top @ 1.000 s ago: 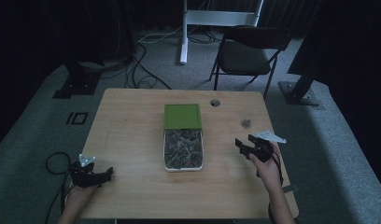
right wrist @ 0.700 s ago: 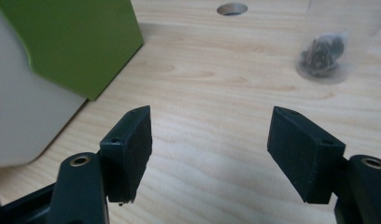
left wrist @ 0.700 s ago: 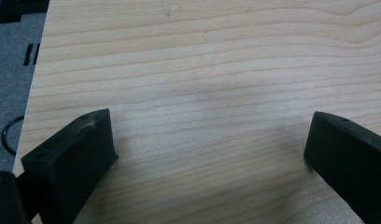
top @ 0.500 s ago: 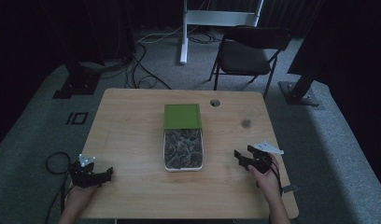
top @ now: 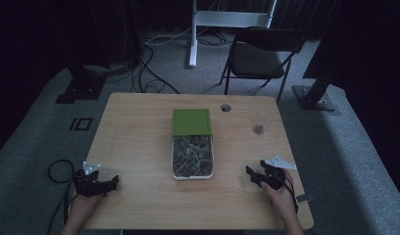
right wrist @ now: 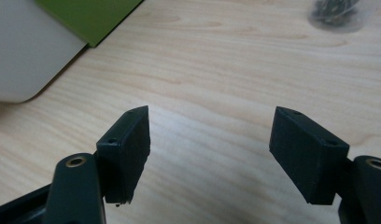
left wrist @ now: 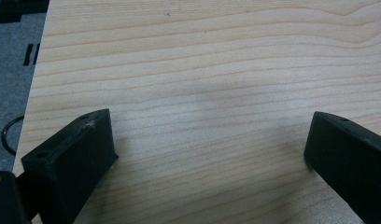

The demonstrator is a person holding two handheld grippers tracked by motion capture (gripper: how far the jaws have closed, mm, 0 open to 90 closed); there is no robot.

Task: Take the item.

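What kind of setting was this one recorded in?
Probably a lab or studio set up for recording: a lone wooden table on grey carpet, loose cables across the floor, a folding chair, and dark curtains around.

Lab or recording studio, not home. Black curtains [top: 51, 39] close off back and sides — dim light throughout. Grey carpet floor [top: 36, 132] with loose cables [top: 154, 73] trailing across it. Dark stand bases [top: 80, 90] at left and right of tabletop [top: 139, 147], white metal post [top: 193, 29] with crossbar behind. Single black folding chair [top: 259, 56] at far side. Pale wood tabletop has cable port [top: 226, 107] — office-desk type.
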